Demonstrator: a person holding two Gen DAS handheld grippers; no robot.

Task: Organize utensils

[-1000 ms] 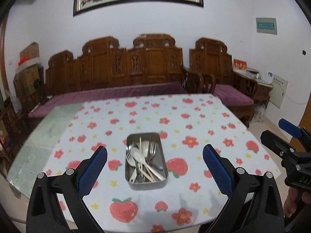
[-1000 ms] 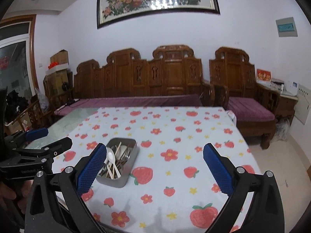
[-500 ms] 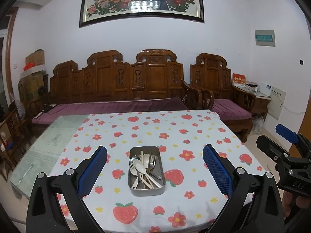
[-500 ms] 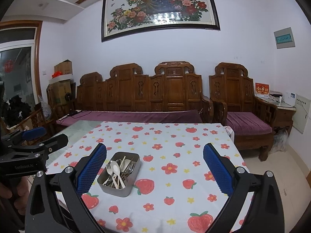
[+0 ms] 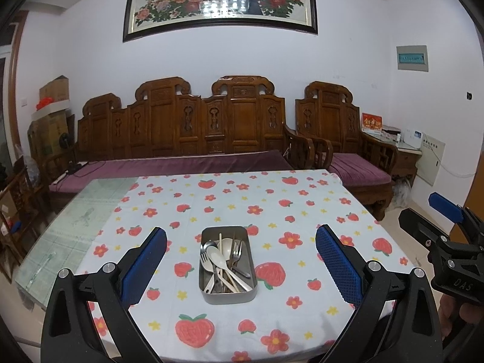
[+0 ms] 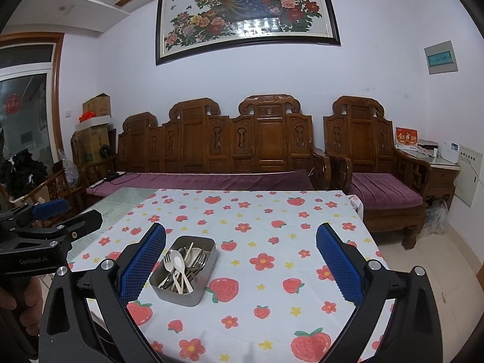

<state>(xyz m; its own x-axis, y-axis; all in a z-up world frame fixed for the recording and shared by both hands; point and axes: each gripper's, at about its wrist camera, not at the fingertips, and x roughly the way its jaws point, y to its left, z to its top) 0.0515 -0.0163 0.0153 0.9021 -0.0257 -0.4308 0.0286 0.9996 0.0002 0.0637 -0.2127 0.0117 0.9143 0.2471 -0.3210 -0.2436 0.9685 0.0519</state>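
Both grippers, left (image 5: pixel 241 260) & right (image 6: pixel 241 260), hover w/ jaws spread, empty. Metal tin (image 5: pixel 227 265) of tangled utensils (image 5: pixel 225 264) sits mid-desk (image 5: pixel 272 199). Risk: pinching one piece drags others out, or tin slides on cloth

**Readable text here: not much, just gripper branding**

Only two bits I can actually make out. In the right wrist view, the black body of the left gripper (image 6: pixel 45 211) has "GenRobot.AI" printed in pale letters. In the left wrist view, the right gripper (image 5: pixel 435 214) shows "DAS" on its black body, cut off by the edge. The red box (image 6: pixel 406 136) on the side cabinet has gold characters, too small to read. Same for the wall panel (image 6: pixel 440 58).
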